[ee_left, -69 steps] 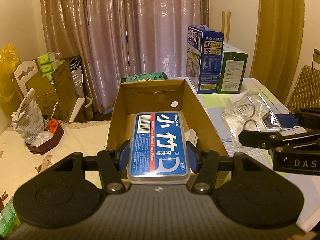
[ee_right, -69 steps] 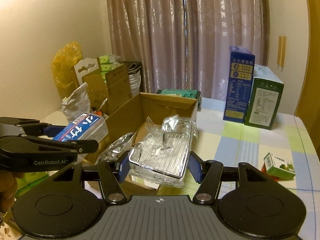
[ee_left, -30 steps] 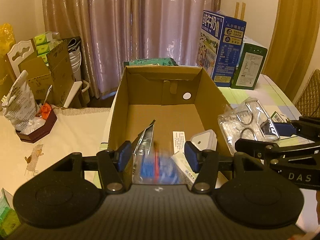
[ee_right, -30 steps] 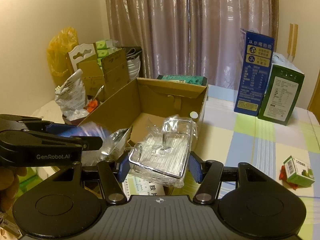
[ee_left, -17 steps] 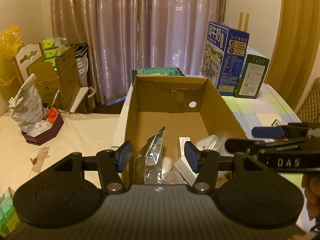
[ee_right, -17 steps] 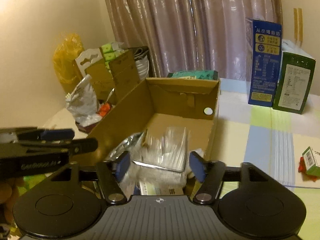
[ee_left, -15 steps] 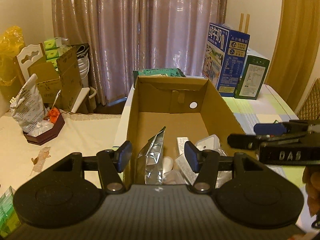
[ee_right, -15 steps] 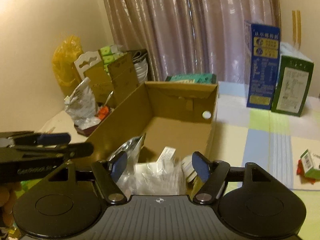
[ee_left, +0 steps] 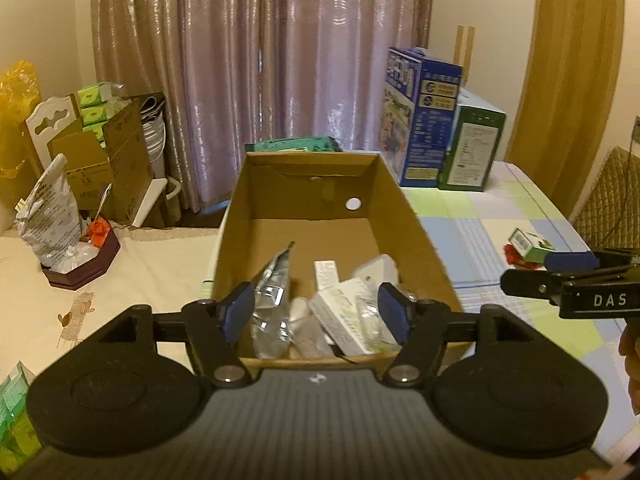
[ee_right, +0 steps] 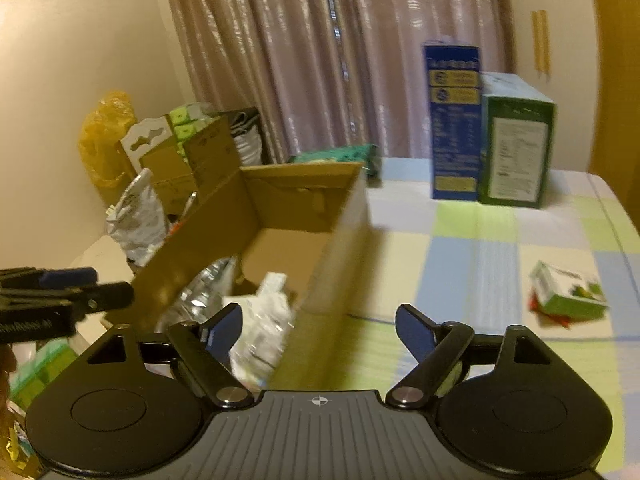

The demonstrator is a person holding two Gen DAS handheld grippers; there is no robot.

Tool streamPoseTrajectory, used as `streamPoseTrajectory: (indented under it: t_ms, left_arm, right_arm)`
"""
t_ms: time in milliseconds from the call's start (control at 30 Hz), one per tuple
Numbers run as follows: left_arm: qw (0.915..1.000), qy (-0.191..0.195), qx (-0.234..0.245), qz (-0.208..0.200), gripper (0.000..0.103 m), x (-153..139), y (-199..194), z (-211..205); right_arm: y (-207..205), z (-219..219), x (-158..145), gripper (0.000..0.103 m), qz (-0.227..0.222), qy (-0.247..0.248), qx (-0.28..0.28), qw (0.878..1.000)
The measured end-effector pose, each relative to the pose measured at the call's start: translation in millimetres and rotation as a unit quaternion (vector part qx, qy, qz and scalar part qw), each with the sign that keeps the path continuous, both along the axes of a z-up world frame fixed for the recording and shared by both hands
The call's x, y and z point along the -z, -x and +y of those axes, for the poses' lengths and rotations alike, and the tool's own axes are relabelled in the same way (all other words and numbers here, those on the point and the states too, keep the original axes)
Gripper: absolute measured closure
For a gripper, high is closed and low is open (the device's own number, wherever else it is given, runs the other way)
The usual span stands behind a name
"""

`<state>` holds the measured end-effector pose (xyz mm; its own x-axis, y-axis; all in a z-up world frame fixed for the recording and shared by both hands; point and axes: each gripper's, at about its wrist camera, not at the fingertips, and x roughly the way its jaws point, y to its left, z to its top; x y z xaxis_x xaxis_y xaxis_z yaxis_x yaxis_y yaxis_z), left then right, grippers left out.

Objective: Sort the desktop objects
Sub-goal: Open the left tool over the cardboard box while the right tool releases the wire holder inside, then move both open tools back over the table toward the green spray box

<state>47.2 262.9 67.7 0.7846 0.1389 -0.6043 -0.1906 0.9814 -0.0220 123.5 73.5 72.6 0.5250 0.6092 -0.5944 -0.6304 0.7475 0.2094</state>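
Observation:
An open cardboard box [ee_left: 416, 232] stands on the table; it also shows in the right wrist view [ee_right: 340, 240]. Inside lie a silver foil pouch [ee_left: 272, 300], white packets [ee_left: 344, 312] and a clear wrapped item. My left gripper [ee_left: 316, 312] is open and empty above the box's near end. My right gripper [ee_right: 320, 332] is open and empty over the box's right wall. A small green-and-white box [ee_right: 568, 296] lies on the checked cloth to the right; it also shows in the left wrist view [ee_left: 530, 242].
A blue carton [ee_left: 420, 112] and a green carton [ee_left: 468, 148] stand at the back right. A teal packet [ee_left: 296, 146] lies behind the box. A dark tray with a silver bag [ee_left: 52, 216] sits at the left. A green packet [ee_left: 12, 420] lies at the near left.
My left gripper let the blue floss box drop into the cardboard box. My right gripper let the wrapped metal rack drop in, opened wider and swung right.

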Motion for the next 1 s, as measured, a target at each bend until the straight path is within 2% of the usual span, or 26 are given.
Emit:
streamPoseTrajectory:
  t_ms: [433, 733, 1000]
  left_arm:
    - [0.9979, -0.011, 0.062, -0.012, 0.009, -19.1, 6.4, -86.0]
    - [0.9919, -0.018, 0.125, -0.013, 0.005, -17.2, -16.7, -156.1]
    - [0.9859, -0.013, 0.166, 0.012, 0.004, 5.8, -53.0, -200.0]
  right_arm:
    - [22.3, -103.8, -9.3, 0.007, 0.003, 0.009, 0.055, 0.998]
    - [17.6, -175.2, -14.3, 0.004, 0.006, 0.008, 0.112, 0.994]
    - [-3.4, -212.7, -5.6, 0.004, 0.013, 0.014, 0.137, 0.990]
